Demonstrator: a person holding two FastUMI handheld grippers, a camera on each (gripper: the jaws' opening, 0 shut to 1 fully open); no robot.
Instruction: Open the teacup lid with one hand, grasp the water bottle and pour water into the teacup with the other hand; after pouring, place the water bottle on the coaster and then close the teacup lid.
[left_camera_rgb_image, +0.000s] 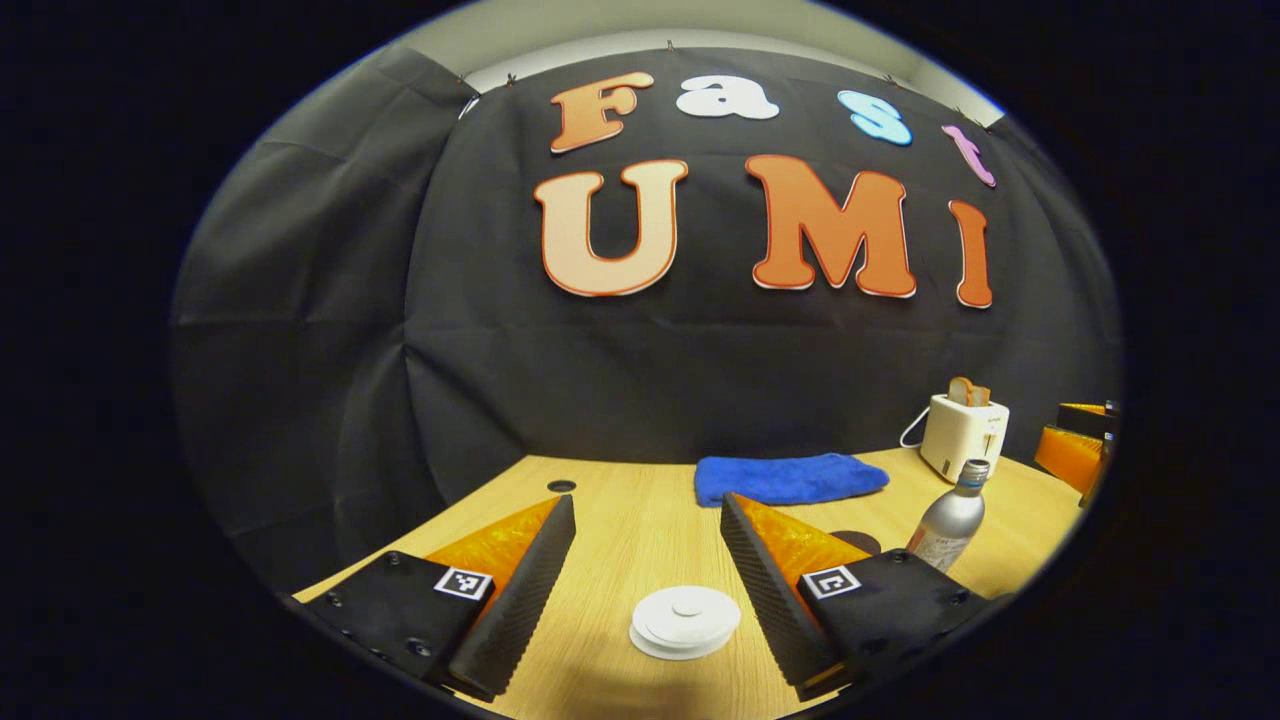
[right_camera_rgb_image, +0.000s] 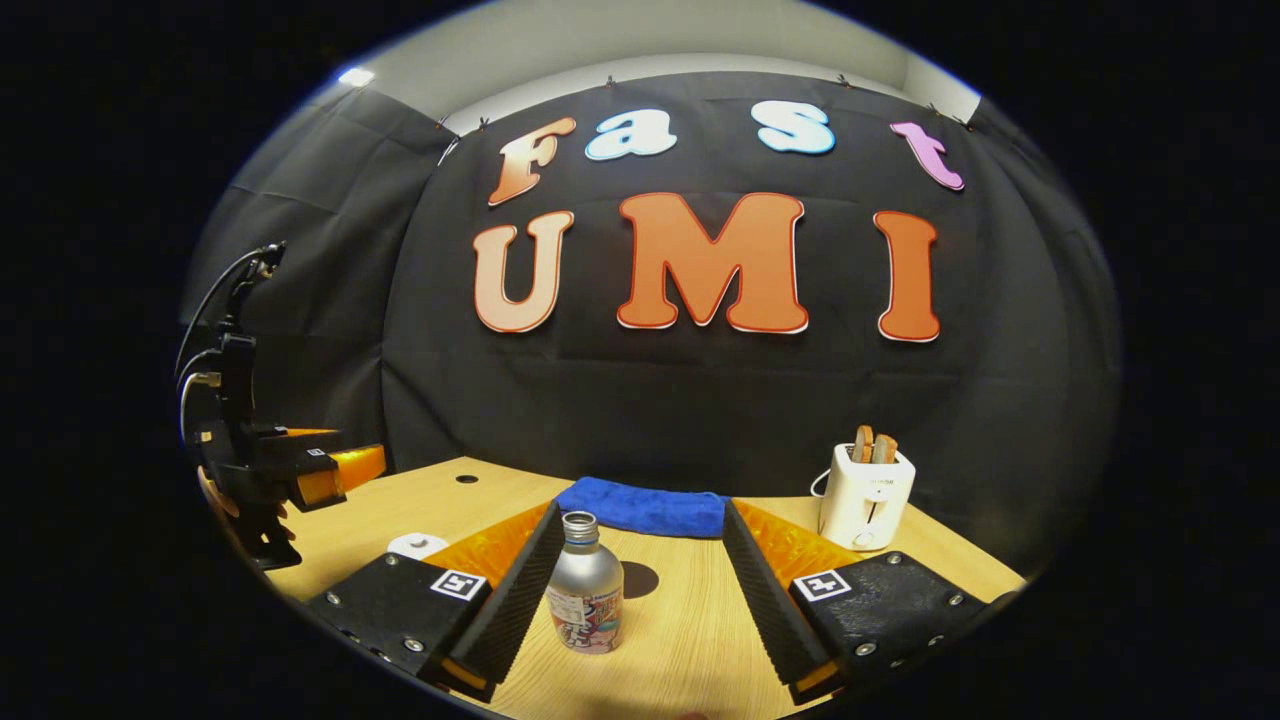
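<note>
Table (left_camera_rgb_image: 640, 500) of pale wood carries everything, largest first: a folded blue cloth (left_camera_rgb_image: 790, 477) at the back, a white toaster (right_camera_rgb_image: 866, 495) holding bread slices, then a silver metal water bottle (right_camera_rgb_image: 586, 582) with its cap off. Both tools are released. The right tool (right_camera_rgb_image: 640, 590) stands spread around the bottle, which sits near its left finger without touching. The left tool (left_camera_rgb_image: 648, 575) gapes above the white round teacup lid (left_camera_rgb_image: 686, 621), still in place. A dark round coaster (right_camera_rgb_image: 638, 579) lies just behind the bottle.

The wooden table (right_camera_rgb_image: 690, 640) carried a silver water bottle (right_camera_rgb_image: 586, 585); behind the bottle lay a blue towel (right_camera_rgb_image: 645, 508), a white toaster (right_camera_rgb_image: 866, 497) right of it, a white teacup lid (left_camera_rgb_image: 686, 621) left.
</note>
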